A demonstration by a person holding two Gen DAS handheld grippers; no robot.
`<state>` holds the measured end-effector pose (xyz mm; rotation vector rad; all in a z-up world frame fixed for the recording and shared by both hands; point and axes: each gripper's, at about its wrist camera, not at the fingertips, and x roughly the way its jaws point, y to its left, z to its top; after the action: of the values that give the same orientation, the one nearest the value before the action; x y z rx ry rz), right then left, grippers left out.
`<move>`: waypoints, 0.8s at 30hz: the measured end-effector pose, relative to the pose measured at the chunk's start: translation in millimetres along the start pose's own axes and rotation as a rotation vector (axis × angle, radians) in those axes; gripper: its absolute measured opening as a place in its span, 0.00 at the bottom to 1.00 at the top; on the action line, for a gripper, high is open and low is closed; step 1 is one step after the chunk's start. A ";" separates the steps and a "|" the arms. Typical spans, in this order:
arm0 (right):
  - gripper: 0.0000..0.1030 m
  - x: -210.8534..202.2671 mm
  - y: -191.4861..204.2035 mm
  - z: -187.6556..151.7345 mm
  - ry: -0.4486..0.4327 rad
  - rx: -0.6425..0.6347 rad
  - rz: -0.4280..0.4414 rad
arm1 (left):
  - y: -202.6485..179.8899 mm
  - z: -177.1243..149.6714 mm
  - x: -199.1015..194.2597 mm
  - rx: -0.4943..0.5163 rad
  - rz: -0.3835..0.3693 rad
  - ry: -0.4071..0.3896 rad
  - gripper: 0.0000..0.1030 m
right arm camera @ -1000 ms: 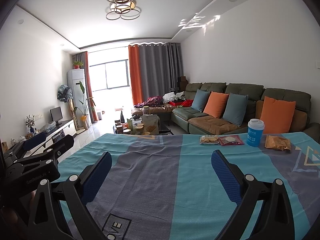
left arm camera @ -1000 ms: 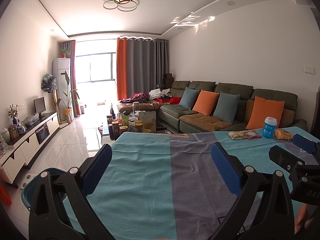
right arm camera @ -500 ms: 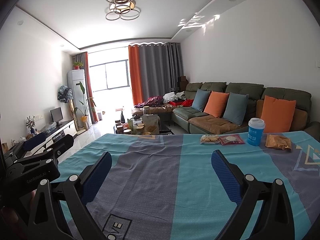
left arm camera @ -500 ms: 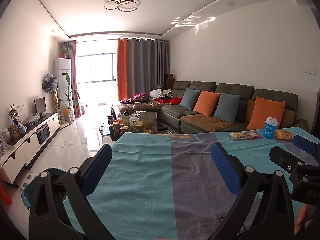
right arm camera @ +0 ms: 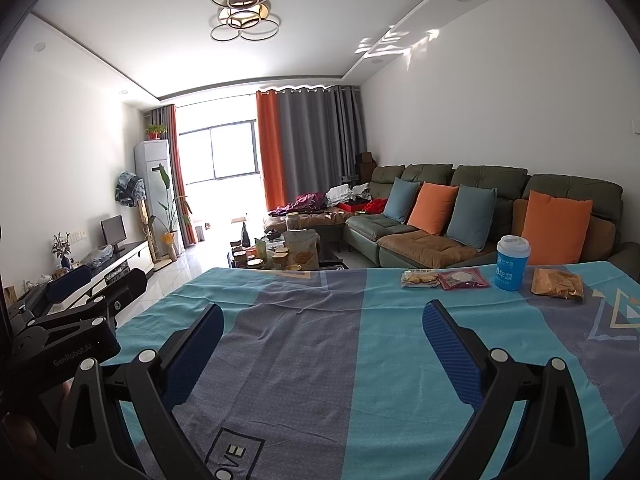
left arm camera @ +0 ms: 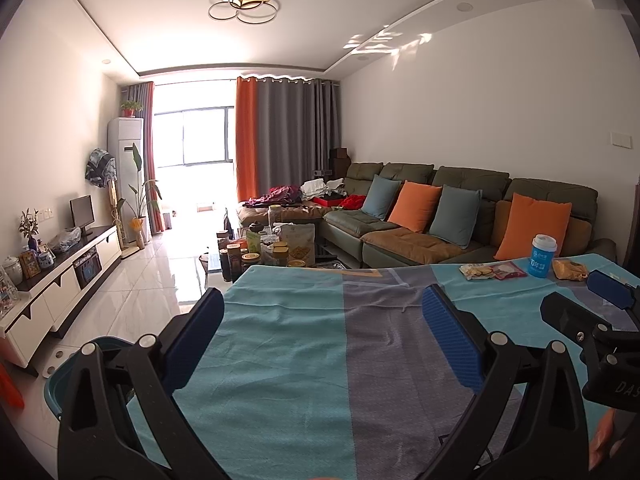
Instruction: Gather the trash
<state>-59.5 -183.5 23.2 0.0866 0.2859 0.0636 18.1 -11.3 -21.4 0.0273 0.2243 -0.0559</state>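
Observation:
Trash lies along the far right edge of the table: a clear cracker packet (right arm camera: 419,279), a red wrapper (right arm camera: 463,279), a blue paper cup (right arm camera: 512,263) with a white lid, and an orange snack bag (right arm camera: 557,283). The same row shows in the left wrist view, with the cup (left arm camera: 542,256) upright. My right gripper (right arm camera: 323,332) hovers open over the middle of the table, well short of the trash. My left gripper (left arm camera: 320,328) is open too, further left, with nothing between its fingers.
A teal and grey cloth (right arm camera: 304,344) covers the table. A teal bin (left arm camera: 68,376) stands on the floor at the table's left. Beyond are a coffee table with jars (left arm camera: 272,252), a green sofa (left arm camera: 460,216) with cushions, and a TV cabinet (left arm camera: 60,280).
Both views have shifted very slightly; the grippers stay open and the trash has not moved.

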 end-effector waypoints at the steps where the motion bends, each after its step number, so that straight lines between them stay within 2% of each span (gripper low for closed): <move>1: 0.93 -0.1 0.0 -0.2 0.001 0.000 -0.001 | 0.0 -0.1 0.2 0.000 0.000 0.000 0.95; 24: 0.93 0.0 2.1 -1.0 0.000 0.004 0.002 | 1.2 -0.5 1.2 0.000 0.004 0.000 0.95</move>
<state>-59.9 -181.3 22.5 0.0911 0.2860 0.0648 19.2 -10.2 -22.1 0.0274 0.2244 -0.0523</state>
